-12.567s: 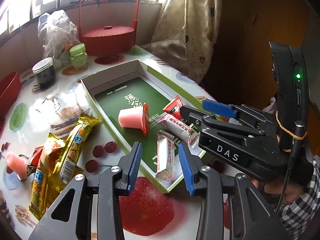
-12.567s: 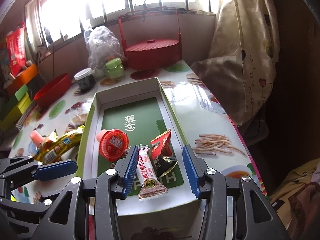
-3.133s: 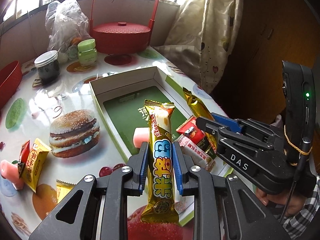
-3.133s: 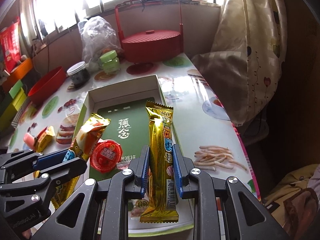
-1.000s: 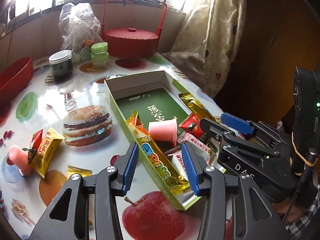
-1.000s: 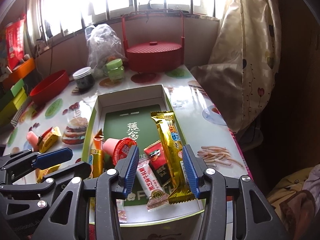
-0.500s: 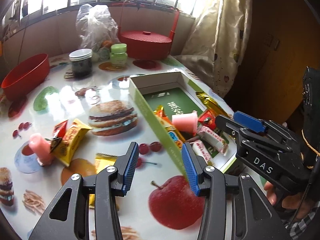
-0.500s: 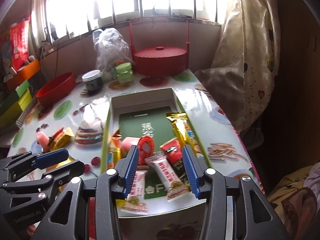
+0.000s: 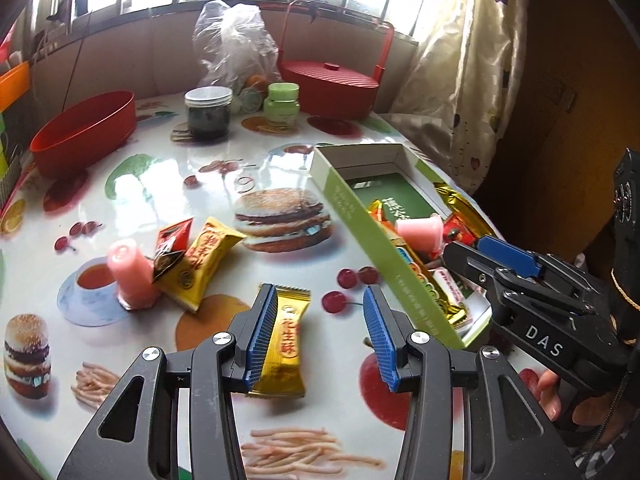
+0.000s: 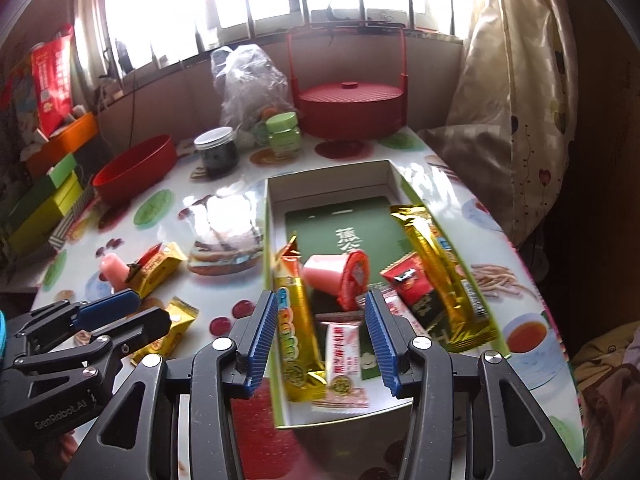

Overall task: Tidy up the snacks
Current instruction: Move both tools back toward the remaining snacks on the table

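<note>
The green box (image 9: pixel 352 208) (image 10: pixel 269 240) on the table holds two long gold snack bars (image 10: pixel 440 264), a pink jelly cup (image 10: pixel 338 276), a red packet (image 10: pixel 408 280) and white-red wafer packets (image 10: pixel 340 352). My left gripper (image 9: pixel 320 336) is open over a small gold packet (image 9: pixel 286 344) on the table, left of the box. Further left lie a pink jelly cup (image 9: pixel 130 272), a yellow packet (image 9: pixel 204 260) and a dark red packet (image 9: pixel 170 246). My right gripper (image 10: pixel 322 340) is open and empty above the box's near end.
At the back stand a red lidded basket (image 9: pixel 330 84), a green jar (image 9: pixel 282 104), a dark jar (image 9: pixel 208 114), a plastic bag (image 9: pixel 234 44) and a red bowl (image 9: pixel 84 128). A curtain (image 10: pixel 516 92) hangs on the right. Coloured boxes (image 10: pixel 44 200) sit far left.
Both snack bars were released into the box. My left gripper has swung left, away from the box, over the loose packets on the table. My right gripper has pulled back slightly.
</note>
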Available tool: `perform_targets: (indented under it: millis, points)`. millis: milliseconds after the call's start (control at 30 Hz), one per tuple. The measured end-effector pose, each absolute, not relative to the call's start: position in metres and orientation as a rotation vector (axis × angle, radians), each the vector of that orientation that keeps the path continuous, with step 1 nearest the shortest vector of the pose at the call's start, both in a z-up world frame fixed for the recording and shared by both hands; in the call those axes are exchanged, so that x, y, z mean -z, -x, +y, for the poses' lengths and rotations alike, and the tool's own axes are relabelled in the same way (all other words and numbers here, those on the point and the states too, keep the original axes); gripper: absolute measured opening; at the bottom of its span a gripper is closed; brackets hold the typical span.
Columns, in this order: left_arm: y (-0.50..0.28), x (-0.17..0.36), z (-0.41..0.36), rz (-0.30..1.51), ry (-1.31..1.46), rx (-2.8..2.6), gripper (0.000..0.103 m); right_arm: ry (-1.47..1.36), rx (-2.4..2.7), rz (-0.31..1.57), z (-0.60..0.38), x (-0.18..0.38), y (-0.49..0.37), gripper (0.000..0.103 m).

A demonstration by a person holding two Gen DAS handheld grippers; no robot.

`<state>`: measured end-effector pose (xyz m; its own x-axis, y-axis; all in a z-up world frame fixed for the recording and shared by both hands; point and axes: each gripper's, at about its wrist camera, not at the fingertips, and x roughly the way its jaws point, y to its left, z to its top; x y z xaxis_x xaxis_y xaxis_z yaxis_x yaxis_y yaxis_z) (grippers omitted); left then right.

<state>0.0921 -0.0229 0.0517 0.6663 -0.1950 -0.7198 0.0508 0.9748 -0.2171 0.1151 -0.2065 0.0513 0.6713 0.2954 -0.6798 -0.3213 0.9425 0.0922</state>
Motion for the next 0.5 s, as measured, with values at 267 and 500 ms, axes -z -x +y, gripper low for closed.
perform_targets:
  millis: [267, 500]
  points:
    - [-0.082, -0.052, 0.004, 0.816, 0.210, 0.105, 0.046, 0.047, -0.391, 0.765, -0.185, -0.052, -0.112, 0.045]
    - [-0.072, -0.050, 0.042, 0.803, 0.248, 0.040, 0.046, 0.056, -0.469, 0.799, -0.156, -0.046, -0.107, 0.045]
